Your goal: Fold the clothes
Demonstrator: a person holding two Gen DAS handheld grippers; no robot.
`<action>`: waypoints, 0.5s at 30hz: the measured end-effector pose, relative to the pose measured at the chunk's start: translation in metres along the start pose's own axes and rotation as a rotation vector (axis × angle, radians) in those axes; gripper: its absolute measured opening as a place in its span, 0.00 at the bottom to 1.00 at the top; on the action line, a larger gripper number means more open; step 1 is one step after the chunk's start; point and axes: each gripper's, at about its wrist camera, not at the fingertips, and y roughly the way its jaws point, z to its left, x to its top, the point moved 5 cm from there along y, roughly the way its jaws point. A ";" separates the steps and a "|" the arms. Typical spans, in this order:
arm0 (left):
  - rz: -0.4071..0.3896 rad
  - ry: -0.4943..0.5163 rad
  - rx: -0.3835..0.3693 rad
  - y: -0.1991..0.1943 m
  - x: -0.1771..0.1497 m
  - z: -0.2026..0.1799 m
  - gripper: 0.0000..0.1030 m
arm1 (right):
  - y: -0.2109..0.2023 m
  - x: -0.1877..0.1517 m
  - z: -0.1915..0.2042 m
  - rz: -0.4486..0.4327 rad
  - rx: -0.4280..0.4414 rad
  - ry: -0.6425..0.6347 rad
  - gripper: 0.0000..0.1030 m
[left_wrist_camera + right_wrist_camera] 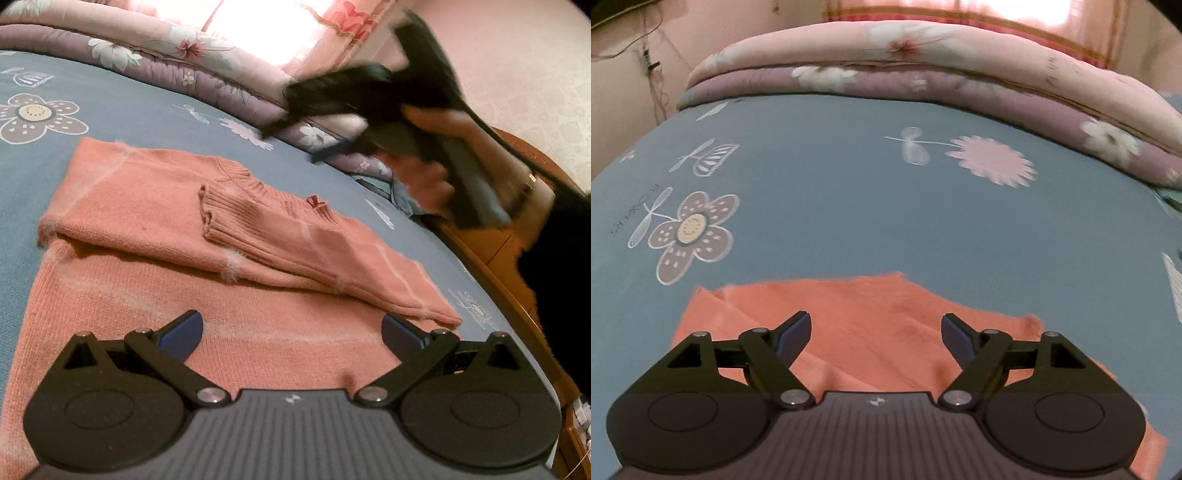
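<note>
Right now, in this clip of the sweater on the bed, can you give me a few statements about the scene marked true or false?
1. The sweater is orange-pink. True.
2. Both sleeves lie spread out flat to the sides. False: both sleeves are folded across the body; one cuff lies beside the collar.
3. The left hand-held gripper is open with nothing between its fingers. True.
4. The right hand-held gripper is clamped on the sweater. False: its jaws stand apart above the cloth, gripping nothing.
5. The bed sheet is plain white. False: it is blue with printed flowers.
</note>
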 end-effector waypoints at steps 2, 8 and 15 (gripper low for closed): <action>0.000 0.002 0.001 0.000 0.000 0.000 0.99 | -0.004 -0.010 -0.024 0.010 -0.009 0.040 0.79; 0.000 0.005 0.002 0.000 0.001 0.002 0.99 | 0.016 -0.041 -0.078 0.048 -0.014 0.190 0.79; -0.001 0.002 -0.001 0.001 0.001 0.003 0.99 | 0.058 -0.045 -0.099 0.023 0.001 0.286 0.89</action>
